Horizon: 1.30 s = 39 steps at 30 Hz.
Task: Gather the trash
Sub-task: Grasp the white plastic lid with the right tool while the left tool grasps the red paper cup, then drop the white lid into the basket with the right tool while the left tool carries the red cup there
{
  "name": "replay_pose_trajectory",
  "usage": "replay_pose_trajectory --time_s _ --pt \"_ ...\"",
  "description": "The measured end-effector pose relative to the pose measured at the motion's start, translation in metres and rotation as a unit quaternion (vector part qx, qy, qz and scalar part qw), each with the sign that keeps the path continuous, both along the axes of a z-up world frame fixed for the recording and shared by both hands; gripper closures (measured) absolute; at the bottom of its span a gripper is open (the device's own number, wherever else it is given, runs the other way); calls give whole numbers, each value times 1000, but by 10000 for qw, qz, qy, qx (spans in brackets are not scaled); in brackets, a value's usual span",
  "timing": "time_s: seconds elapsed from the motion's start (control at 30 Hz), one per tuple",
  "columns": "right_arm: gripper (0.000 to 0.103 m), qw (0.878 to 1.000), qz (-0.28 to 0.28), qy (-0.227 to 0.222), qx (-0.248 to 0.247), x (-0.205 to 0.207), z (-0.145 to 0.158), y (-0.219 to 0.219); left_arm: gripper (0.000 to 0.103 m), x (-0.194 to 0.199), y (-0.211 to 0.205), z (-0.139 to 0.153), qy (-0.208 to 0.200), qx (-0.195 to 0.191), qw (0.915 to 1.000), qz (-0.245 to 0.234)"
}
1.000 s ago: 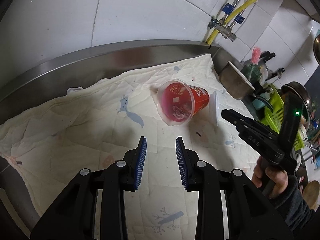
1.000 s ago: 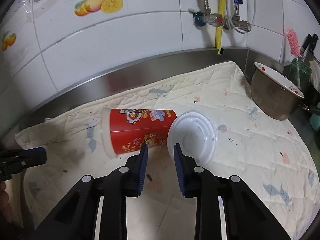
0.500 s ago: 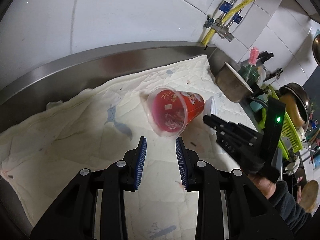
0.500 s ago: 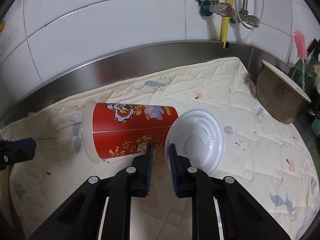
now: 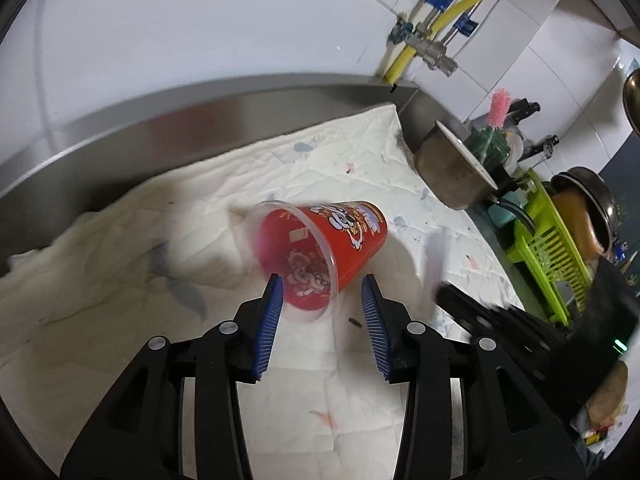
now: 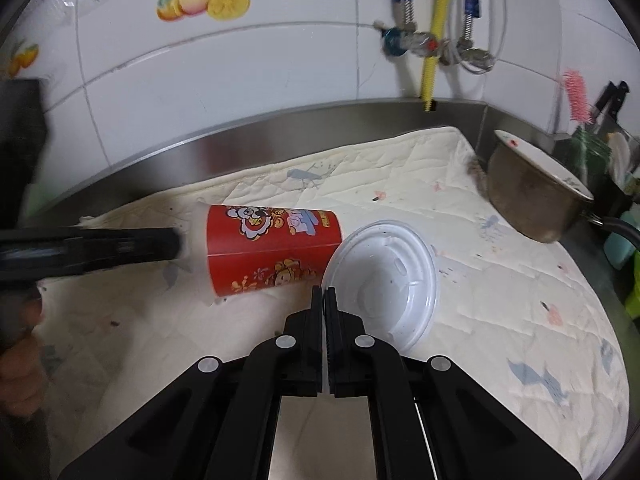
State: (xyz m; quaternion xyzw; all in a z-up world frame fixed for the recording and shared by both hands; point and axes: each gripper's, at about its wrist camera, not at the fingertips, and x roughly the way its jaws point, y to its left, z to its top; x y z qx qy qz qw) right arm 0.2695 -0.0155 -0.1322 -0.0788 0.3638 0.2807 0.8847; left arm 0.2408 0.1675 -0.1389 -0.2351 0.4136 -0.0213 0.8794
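A red printed cup (image 5: 344, 236) lies on its side on the quilted cloth (image 5: 120, 248), with its mouth toward my left gripper (image 5: 322, 300). That gripper's jaws are opening. The cup's rim sits between the blue pads (image 5: 272, 312), and a gap shows on the right side. In the right wrist view the cup (image 6: 276, 248) lies across the frame, and the left gripper (image 6: 172, 244) reaches its mouth. A white plastic lid (image 6: 384, 280) leans by the cup's base. My right gripper (image 6: 325, 292) is shut on the lid's near rim. The lid (image 5: 436, 256) looks blurred and edge-on above the right gripper (image 5: 444, 294).
A steel pot (image 6: 532, 200) stands at the cloth's right edge, with a pink brush (image 6: 576, 96) and a green dish rack (image 5: 548, 240) behind it. A steel backsplash (image 6: 280, 140) and a tiled wall with a yellow hose (image 6: 434, 40) bound the far side. A hand (image 6: 16, 360) holds the left gripper.
My left gripper has moved up to the cup and spread its jaws around the rim. The right gripper's jaws have gone from apart to shut on the lid's edge.
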Motion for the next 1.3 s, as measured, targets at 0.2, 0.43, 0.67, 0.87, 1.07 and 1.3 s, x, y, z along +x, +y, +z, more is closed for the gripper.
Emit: replay_pose_trajectory --time_s 0.2,0.43,0.67,0.87,1.07,1.3 --pt "101 9995 -256 -95 185 -32 19 -36 63 22 -5 -17 54 -316 9994 -115" --pt "101 9974 -658 -94 294 -74 33 -80 92 34 -21 -21 -12 -244 9991 -354" --pt "101 9926 -1177 -52 295 -119 36 -130 99 13 -39 -4 -203 -187 9985 -482" --pt "101 9839 -1782 97 89 -165 27 -183 99 -25 -69 21 -401 -197 9951 -886" --pt "101 9684 -2469 351 -48 -201 11 -243 99 -60 -117 42 -610 -331 9868 -1465" --pt "101 9478 -3106 704 -160 -230 -18 -299 99 -86 -189 53 -687 -475 9698 -2291"
